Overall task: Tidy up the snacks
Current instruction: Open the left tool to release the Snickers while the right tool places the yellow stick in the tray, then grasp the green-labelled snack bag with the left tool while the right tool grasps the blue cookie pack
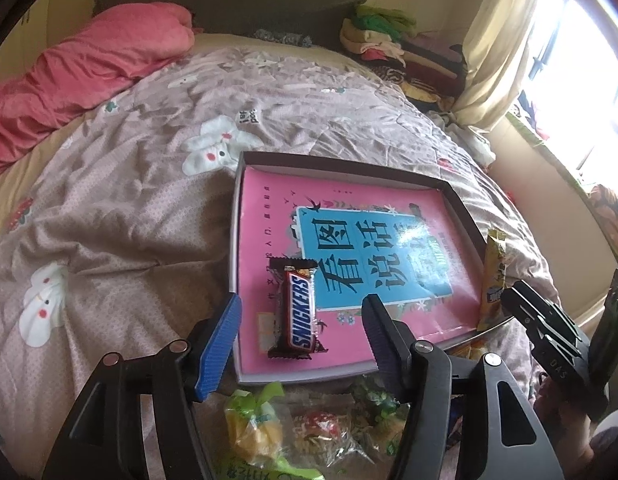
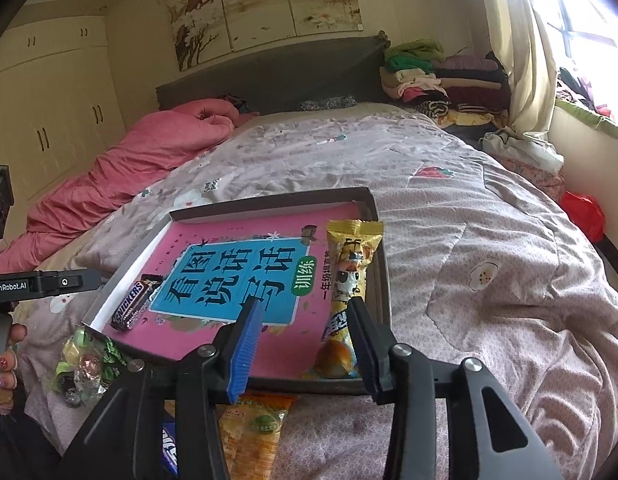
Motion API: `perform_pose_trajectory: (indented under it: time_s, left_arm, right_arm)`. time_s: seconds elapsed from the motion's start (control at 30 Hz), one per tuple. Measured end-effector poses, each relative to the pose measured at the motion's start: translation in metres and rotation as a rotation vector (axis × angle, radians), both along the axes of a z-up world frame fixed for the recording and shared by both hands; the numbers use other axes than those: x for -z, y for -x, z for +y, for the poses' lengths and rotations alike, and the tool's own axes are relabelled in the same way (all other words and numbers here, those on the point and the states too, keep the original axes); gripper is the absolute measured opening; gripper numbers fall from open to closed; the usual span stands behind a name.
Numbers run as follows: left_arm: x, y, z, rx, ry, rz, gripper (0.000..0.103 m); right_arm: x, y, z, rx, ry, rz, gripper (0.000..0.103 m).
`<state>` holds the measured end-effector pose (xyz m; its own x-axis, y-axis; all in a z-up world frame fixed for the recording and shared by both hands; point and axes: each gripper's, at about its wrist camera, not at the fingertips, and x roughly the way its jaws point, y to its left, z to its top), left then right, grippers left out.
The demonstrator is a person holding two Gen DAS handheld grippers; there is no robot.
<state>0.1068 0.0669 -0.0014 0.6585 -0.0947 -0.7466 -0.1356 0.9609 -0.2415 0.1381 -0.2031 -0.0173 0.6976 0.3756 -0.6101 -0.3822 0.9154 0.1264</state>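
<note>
A shallow dark-rimmed box [image 1: 349, 164] [image 2: 269, 200] lies on the bed with a pink and blue book [image 1: 389, 256] [image 2: 229, 280] inside it. A Snickers bar [image 1: 297, 312] [image 2: 131, 306] rests on the book near the box's front left corner. My left gripper [image 1: 299, 336] is open, its fingers on either side of the bar with gaps to both. A long yellow snack packet [image 2: 349, 276] [image 1: 493, 280] lies along the box's right wall. My right gripper [image 2: 305, 344] is open; its right finger overlaps the packet's lower end, and its blue pad stands well clear.
A clear bag of wrapped candies [image 1: 309, 432] [image 2: 85, 364] sits on the quilt in front of the box, next to an orange packet [image 2: 257, 432]. A pink duvet [image 1: 81, 68] lies at the far left and folded clothes [image 2: 437, 76] are stacked by the curtain. A hand [image 2: 9, 360] holds the left gripper.
</note>
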Motion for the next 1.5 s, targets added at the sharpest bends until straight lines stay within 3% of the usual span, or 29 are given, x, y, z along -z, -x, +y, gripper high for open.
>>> perform_pose_trajectory:
  time_s: [0.53, 1.23, 1.37, 1.5]
  left_arm:
    - [-0.012, 0.032, 0.028, -0.039, -0.018, -0.006, 0.066]
    - [-0.008, 0.054, 0.022, -0.014, 0.004, 0.029, 0.067]
    - [-0.006, 0.059, 0.022, -0.015, 0.014, 0.036, 0.075]
    - [-0.003, 0.063, 0.021, -0.005, 0.016, 0.052, 0.076]
  right_arm:
    - [-0.018, 0.026, 0.005, -0.024, 0.024, -0.097, 0.062]
    - [-0.020, 0.067, 0.023, -0.108, 0.015, -0.038, 0.067]
    - [-0.018, 0.077, 0.031, -0.138, 0.041, -0.031, 0.070]
    - [-0.017, 0.086, 0.039, -0.168, 0.060, -0.036, 0.076]
